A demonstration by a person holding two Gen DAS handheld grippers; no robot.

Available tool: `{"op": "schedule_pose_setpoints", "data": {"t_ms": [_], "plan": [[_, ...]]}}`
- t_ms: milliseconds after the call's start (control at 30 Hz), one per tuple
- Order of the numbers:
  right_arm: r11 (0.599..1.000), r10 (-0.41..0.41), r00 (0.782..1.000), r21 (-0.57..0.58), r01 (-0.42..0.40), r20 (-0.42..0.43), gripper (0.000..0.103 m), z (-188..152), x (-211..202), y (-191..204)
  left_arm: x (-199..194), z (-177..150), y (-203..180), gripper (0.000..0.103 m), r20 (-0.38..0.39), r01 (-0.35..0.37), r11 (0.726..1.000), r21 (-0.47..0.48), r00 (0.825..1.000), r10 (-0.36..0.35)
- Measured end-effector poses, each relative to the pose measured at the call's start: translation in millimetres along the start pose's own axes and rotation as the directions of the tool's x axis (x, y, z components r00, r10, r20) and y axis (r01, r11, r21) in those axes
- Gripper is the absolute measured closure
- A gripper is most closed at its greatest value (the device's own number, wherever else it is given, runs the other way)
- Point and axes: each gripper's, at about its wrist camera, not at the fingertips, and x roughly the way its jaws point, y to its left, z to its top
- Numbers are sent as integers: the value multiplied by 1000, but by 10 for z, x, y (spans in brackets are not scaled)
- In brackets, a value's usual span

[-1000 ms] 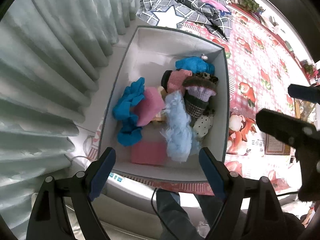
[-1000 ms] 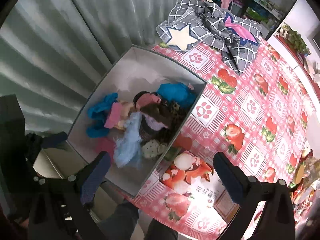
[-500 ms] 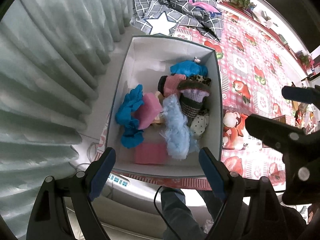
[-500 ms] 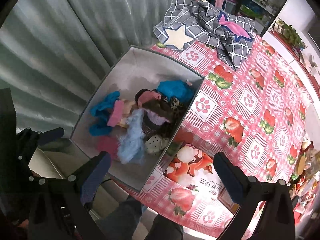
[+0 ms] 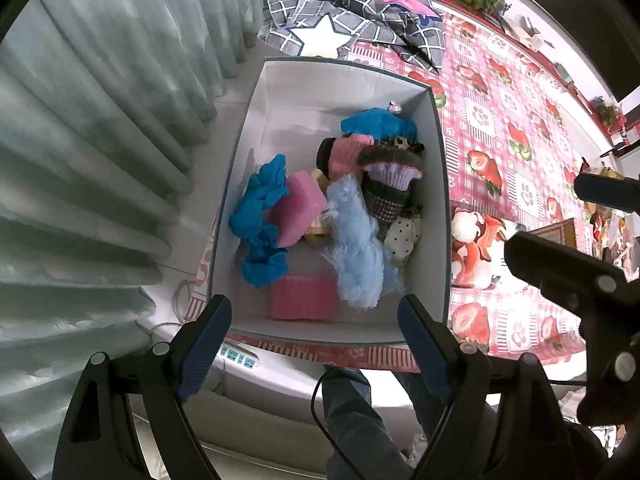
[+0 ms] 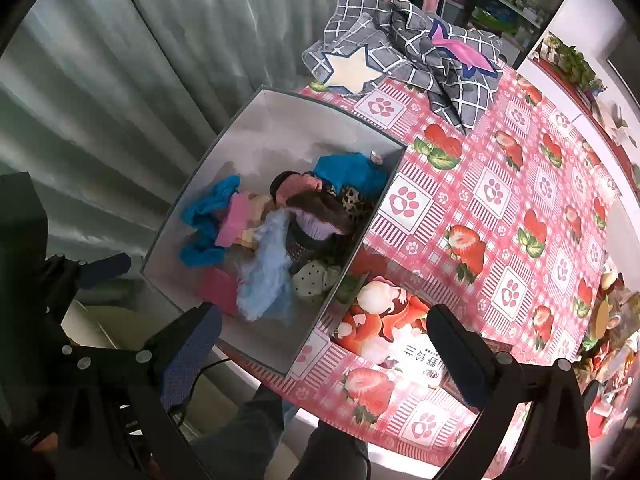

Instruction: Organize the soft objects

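box (image 5: 438,208): rectangular, grey rim, white smooth walls, on the tabletop (image 6: 500,200) edge by the curtain (image 5: 100,140); long axis runs away from the person
soft things (image 5: 356,248): heaped inside; fluffy pale-blue piece lies lengthwise, knitted sock, blue ruffled cloth, pink sponge
left hand-held gripper (image 5: 316,344): jaws wide, empty, above box's near end
right hand-held gripper (image 6: 328,356): jaws wide, empty
quilt (image 6: 408,56): grey checked, crumpled, beyond box

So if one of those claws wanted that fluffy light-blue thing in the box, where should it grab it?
Probably around the middle of the fluffy light-blue piece, coming straight down from above. It lies long and narrow on top of the pile, so the open left claw could straddle its width. The box wall blocks any sideways approach, and the near end sits close to the pink sponge.
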Motion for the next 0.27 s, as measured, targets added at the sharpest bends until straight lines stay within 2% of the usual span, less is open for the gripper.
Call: {"op": "schedule_pose_setpoints", "data": {"t_ms": [167, 267], "plan": [[1000, 7, 1000, -6, -7, -1, 0, -2, 11, 22, -14, -15, 38, 16, 15, 0, 1000, -20, 1000, 1], [1000, 20, 1000, -2, -20, -4, 0, -2, 21, 10, -108, -3, 68, 16, 71, 72, 997, -21, 995, -71]]}}
